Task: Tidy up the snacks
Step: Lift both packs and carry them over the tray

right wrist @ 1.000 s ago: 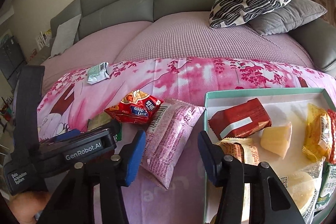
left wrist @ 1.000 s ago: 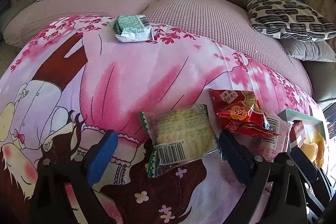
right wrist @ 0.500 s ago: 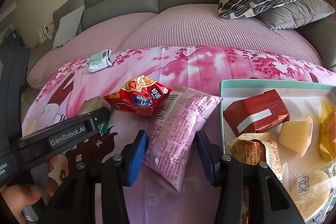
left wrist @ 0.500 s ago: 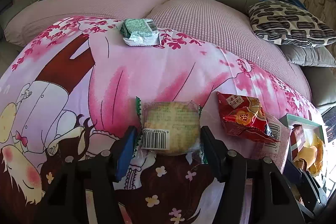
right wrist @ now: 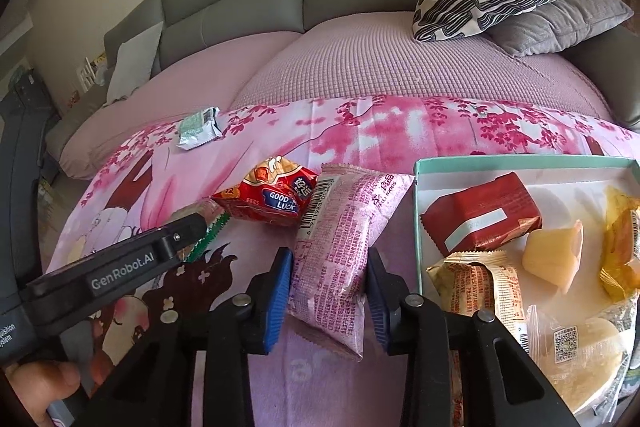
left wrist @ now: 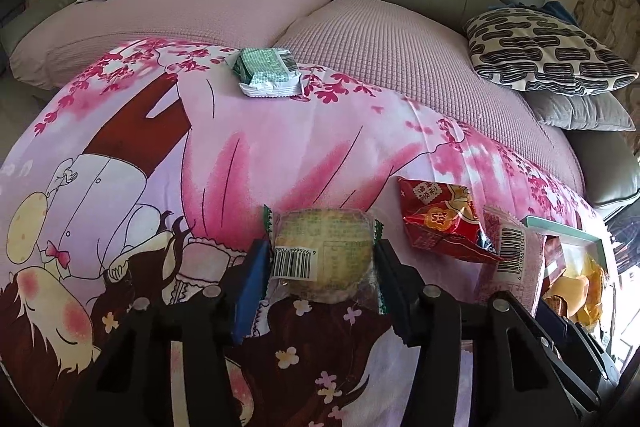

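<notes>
Left wrist view: the left gripper [left wrist: 320, 267] has just been closing and pinches the round cake pack [left wrist: 325, 255] at bottom middle. Lower middle of the right wrist view, the right gripper [right wrist: 328, 287] has squeezed shut on the pink pack [right wrist: 340, 251]. Lift both slowly, then carry them to the tray [right wrist: 520, 161] at right.

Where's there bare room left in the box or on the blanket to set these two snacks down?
In the box, the far strip behind the red pack is bare; its near end is crowded. On the blanket, a wide patch lies free between the green pack and the round cake. Around the red bag it is crowded.
</notes>
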